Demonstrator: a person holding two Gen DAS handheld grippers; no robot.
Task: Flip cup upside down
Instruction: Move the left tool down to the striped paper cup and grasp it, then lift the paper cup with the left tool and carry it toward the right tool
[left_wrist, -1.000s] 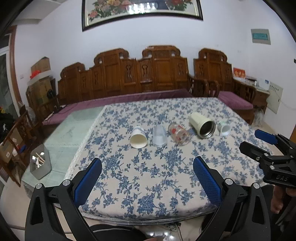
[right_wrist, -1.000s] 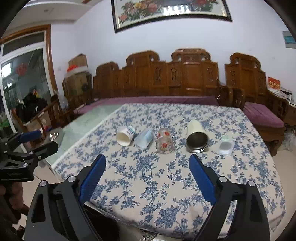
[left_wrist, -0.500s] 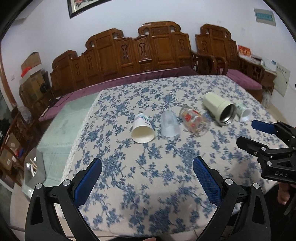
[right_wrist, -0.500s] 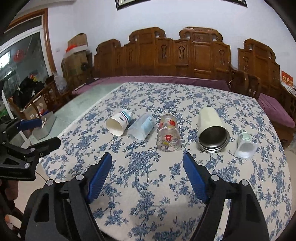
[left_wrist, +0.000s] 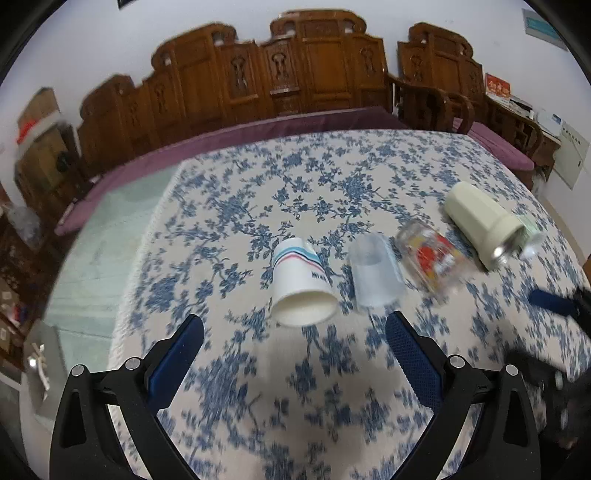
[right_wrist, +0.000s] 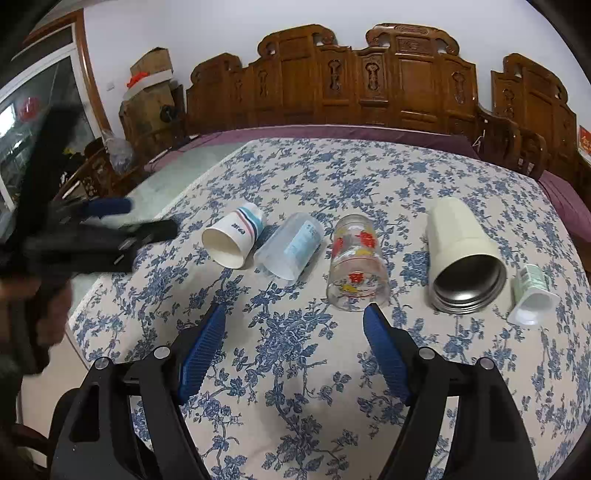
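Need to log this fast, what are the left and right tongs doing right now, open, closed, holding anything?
Left tongs: open, holding nothing, facing the paper cup.
Right tongs: open, holding nothing, near the printed glass.

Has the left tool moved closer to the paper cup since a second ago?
Yes. The left tool has advanced toward the paper cup, which looms larger against the tablecloth.

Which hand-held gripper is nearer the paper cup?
Left. The left hand-held gripper sits open just short of the paper cup; the right hand-held gripper faces the printed glass, further along the row.
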